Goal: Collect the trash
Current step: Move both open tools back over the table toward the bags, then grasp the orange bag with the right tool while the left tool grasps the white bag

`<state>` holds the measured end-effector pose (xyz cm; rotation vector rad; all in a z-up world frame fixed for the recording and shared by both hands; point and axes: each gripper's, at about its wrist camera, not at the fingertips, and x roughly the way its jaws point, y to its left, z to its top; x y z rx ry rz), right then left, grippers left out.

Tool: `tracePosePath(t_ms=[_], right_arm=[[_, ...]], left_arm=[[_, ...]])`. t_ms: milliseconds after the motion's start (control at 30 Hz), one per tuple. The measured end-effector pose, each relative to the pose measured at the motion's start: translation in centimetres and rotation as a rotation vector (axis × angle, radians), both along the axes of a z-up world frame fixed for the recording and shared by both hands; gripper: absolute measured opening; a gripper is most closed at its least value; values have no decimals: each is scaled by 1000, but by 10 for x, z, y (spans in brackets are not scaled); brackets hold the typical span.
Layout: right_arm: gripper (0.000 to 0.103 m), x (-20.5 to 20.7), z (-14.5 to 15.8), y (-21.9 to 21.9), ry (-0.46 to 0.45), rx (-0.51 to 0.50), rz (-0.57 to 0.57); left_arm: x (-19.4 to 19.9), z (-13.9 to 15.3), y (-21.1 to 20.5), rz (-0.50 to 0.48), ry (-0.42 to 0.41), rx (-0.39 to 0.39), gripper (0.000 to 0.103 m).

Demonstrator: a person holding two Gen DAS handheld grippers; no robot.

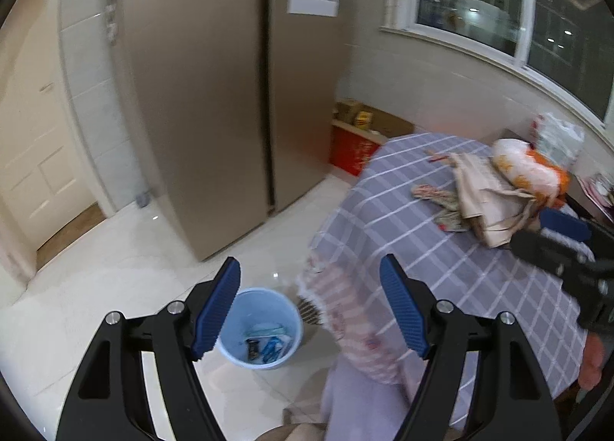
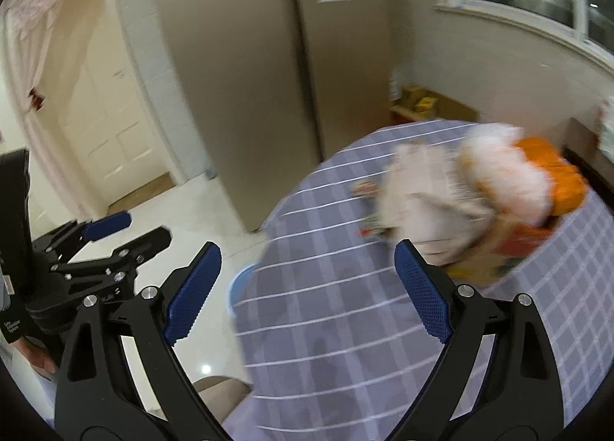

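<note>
Trash point(image 1: 441, 207) lies heaped on the checked table point(image 1: 403, 249), well apart from the floor bin point(image 1: 261, 329), so both the left gripper point(image 1: 311, 310) and right gripper point(image 2: 307, 291) hover wide open, empty, ready.

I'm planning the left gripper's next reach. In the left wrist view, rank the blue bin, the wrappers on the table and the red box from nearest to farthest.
1. Blue bin, on the floor just below the left gripper.
2. Wrappers, on the table, right.
3. Red box, beyond the table by the wall.

Home dining room, checked tablecloth point(image 1: 441, 233) on table, panelled door point(image 1: 34, 157), tiled floor point(image 1: 96, 279)
</note>
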<state>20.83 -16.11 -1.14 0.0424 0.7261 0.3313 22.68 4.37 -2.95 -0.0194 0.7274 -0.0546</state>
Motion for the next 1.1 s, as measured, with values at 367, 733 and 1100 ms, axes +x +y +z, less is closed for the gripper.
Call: tracePosePath(t_ms=[367, 733, 1100], right_arm=[[90, 25, 33, -124, -21, -3, -248], [90, 72, 26, -186, 88, 15, -276], [90, 119, 0, -172, 200, -28, -179]], left_arm=[[35, 25, -89, -146, -22, 34, 74], [83, 38, -149, -196, 66, -76, 74], [113, 20, -167, -170, 151, -137, 78]])
